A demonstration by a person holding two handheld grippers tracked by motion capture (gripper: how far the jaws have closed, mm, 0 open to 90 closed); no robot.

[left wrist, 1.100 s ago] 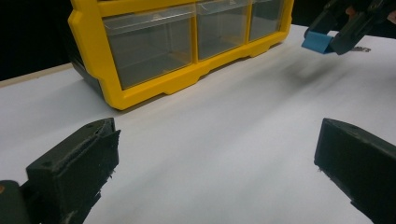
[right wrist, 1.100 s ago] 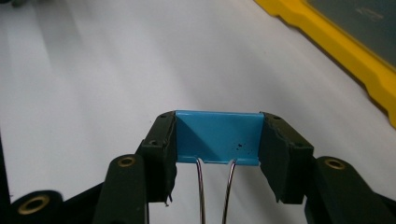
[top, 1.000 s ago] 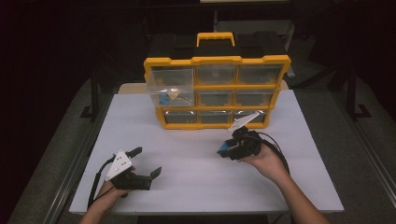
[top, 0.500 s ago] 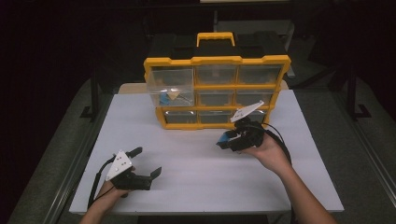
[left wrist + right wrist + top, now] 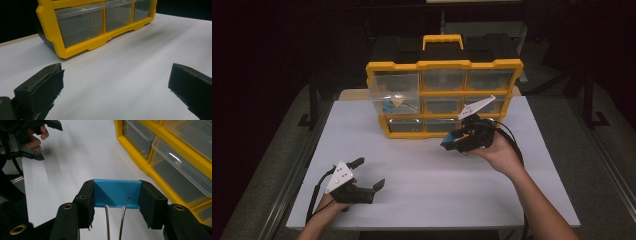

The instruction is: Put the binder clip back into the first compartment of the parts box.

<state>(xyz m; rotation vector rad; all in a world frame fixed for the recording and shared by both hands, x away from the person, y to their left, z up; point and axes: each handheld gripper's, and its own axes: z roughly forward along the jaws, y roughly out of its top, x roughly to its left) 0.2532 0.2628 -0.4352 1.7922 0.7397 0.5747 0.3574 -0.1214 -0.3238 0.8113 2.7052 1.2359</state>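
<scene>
Nearest the person, the left gripper (image 5: 366, 176) rests low on the white worktop (image 5: 422, 175), its fingers (image 5: 40, 92) spread wide with nothing between them. Farther in, the right gripper (image 5: 117, 195) is lifted above the worktop with its fingers closed across the two ends of a blue metal binder clip (image 5: 116, 193) with silver wire handles. The clip looks light and stiff, with smooth painted sides that could slip, so the grip across its folded body seems the safest hold; the springy handles would swing. Beyond it stands a yellow plastic organiser with clear drawers (image 5: 444, 97); its upper left drawer (image 5: 394, 92) sticks out and holds small items. The organiser's front frame stands close ahead of the clip, while the worktop around is otherwise bare.
</scene>
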